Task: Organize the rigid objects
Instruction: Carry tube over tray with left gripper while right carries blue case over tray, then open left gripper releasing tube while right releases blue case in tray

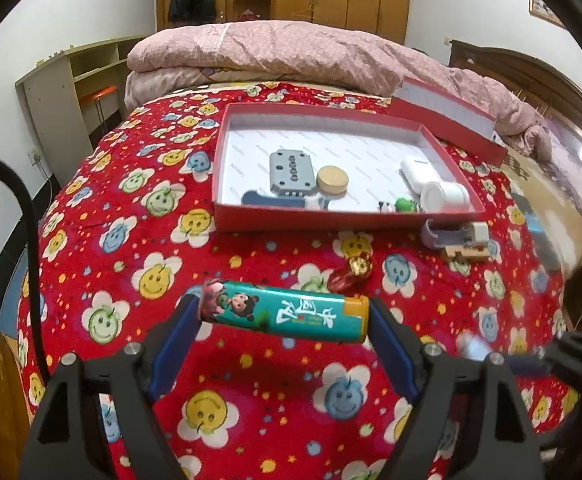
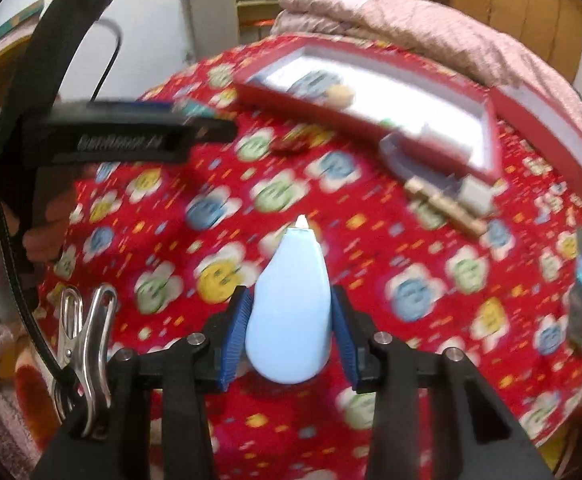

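The teal lighter (image 1: pixel 284 314) lies crosswise, clamped between the left gripper (image 1: pixel 284 320) fingers, above the red bedspread (image 1: pixel 151 240), red box (image 1: pixel 275 222) at 12 o'clock. The right gripper (image 2: pixel 289 320) clamps a light-blue teardrop-shaped object (image 2: pixel 289 312).

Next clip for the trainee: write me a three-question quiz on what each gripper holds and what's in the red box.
1. True or false: the left gripper holds a teal lighter by its ends.
2. What is between the right gripper fingers?
A. wooden disc
B. light blue teardrop-shaped object
C. white bottle
3. Which round tan item lies in the red box?

Key: 1 true; 2 B; 3 the wooden disc.
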